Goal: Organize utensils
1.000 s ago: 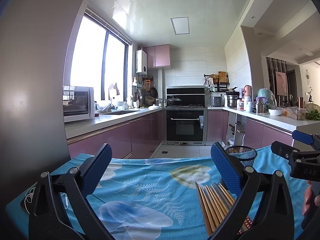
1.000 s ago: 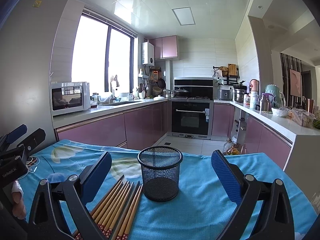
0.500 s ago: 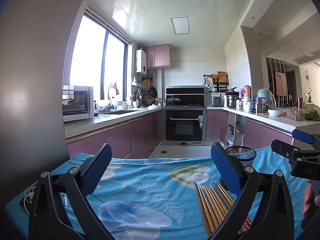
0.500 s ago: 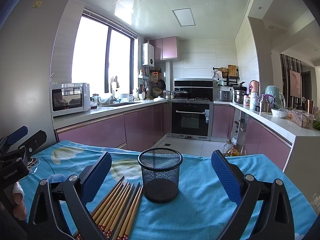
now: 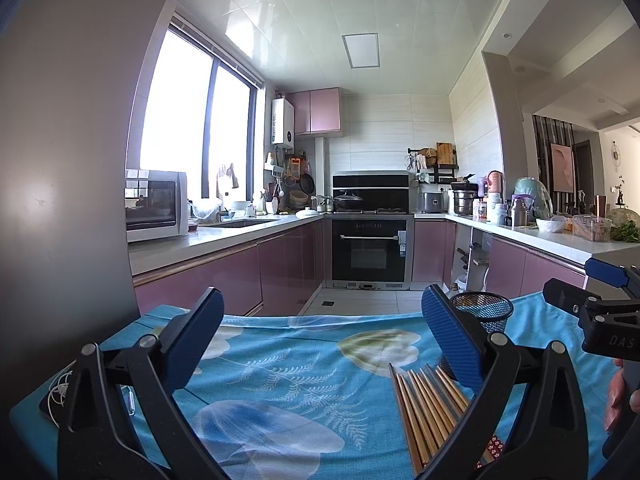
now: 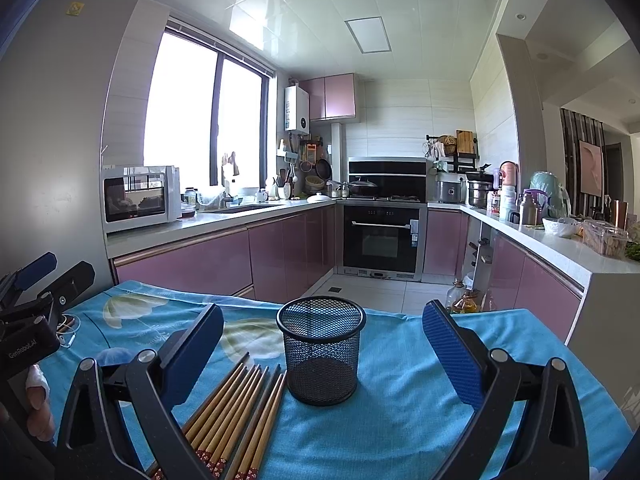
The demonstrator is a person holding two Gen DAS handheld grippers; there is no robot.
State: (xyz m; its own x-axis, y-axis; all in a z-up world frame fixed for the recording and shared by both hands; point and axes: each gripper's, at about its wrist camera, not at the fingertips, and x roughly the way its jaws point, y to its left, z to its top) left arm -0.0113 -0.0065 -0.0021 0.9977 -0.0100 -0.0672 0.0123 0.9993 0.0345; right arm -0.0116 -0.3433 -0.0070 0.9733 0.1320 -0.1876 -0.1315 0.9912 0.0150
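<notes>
Several wooden chopsticks (image 6: pixel 236 412) lie side by side on the blue cloth, just left of an upright, empty black mesh cup (image 6: pixel 321 350). My right gripper (image 6: pixel 320 344) is open and empty, held above the cloth with the cup between its fingers' line of sight. My left gripper (image 5: pixel 322 332) is open and empty, further left; the chopsticks (image 5: pixel 426 412) show by its right finger and the mesh cup (image 5: pixel 486 314) behind it. Each gripper shows at the edge of the other's view.
The table (image 6: pixel 400 420) is covered with a blue leaf-print cloth. A white cable and a dark flat object (image 5: pixel 60 390) lie at its left edge. Kitchen counters, an oven and a microwave stand beyond the table's far edge.
Both views have dipped and shifted very slightly; the grippers stay open and nothing on the table has moved.
</notes>
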